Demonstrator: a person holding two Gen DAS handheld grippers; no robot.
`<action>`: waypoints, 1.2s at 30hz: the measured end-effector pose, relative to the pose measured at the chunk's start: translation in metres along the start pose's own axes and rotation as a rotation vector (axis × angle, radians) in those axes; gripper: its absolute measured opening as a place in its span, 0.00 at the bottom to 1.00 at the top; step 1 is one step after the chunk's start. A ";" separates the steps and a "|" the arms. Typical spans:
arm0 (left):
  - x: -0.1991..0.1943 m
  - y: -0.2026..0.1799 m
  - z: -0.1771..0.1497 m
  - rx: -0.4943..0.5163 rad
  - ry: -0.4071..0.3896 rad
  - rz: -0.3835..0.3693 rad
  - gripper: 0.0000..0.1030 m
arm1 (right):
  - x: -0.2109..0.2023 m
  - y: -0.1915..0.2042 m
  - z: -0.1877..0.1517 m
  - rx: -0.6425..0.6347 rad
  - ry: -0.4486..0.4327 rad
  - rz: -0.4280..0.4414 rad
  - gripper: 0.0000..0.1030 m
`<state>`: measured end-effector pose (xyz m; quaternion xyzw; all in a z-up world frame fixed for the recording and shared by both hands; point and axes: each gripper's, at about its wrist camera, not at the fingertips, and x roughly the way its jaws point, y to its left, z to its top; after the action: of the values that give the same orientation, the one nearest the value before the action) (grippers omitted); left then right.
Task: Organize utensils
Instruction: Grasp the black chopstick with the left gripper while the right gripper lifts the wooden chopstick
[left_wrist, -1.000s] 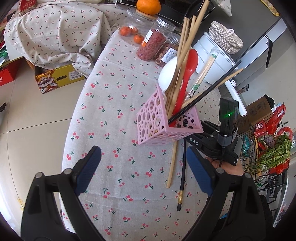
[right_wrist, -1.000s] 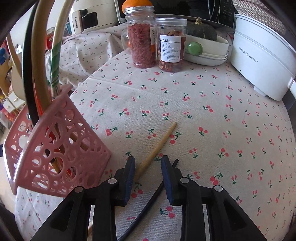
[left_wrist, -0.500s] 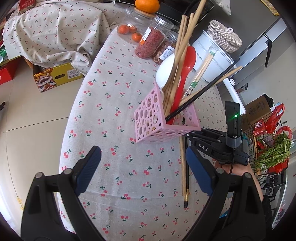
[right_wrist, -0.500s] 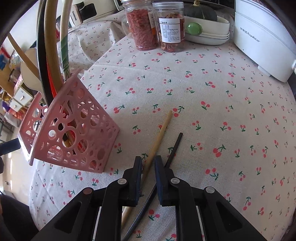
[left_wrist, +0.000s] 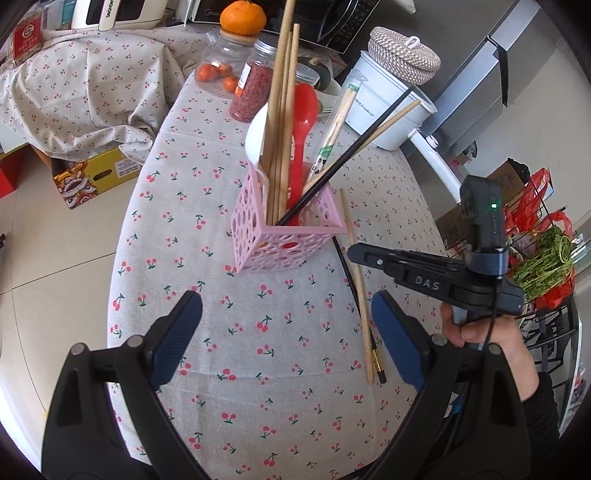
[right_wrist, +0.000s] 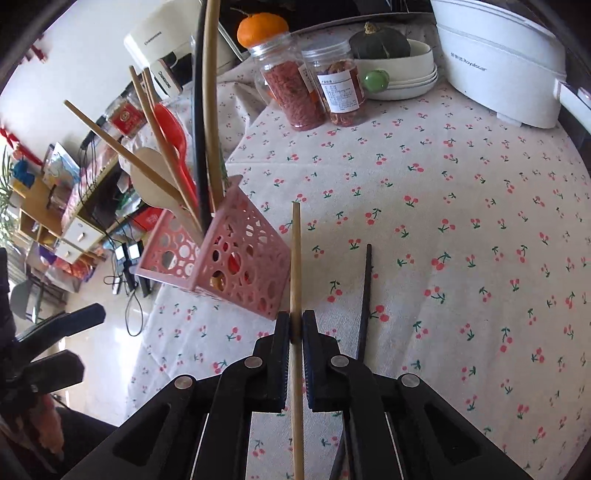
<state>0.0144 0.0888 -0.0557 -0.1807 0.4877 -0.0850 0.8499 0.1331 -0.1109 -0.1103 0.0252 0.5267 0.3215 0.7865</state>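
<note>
Pinching one wooden chopstick (right_wrist: 296, 258) mid-shaft, the closed right tool (right_wrist: 296, 328) risks it pivoting and snagging the crowded pink holder (right_wrist: 236, 266); the left tool (left_wrist: 286, 334) gapes empty.

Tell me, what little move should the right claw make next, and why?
Probably lift the wooden chopstick toward the pink basket. The right claw, whose jaws have just been closing, now pinches that stick, and the basket of utensils stands just left of it. The black chopstick lies on the tablecloth.
</note>
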 end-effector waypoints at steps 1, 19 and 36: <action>0.001 -0.002 -0.001 0.002 0.000 0.003 0.90 | -0.012 -0.001 -0.003 0.007 -0.018 0.008 0.06; 0.072 -0.092 -0.011 0.144 0.102 0.019 0.53 | -0.171 -0.044 -0.033 0.093 -0.270 -0.117 0.06; 0.170 -0.106 0.009 0.150 0.146 0.177 0.10 | -0.181 -0.082 -0.028 0.136 -0.271 -0.132 0.06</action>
<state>0.1124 -0.0610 -0.1454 -0.0663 0.5546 -0.0590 0.8274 0.1055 -0.2802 -0.0070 0.0868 0.4371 0.2266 0.8661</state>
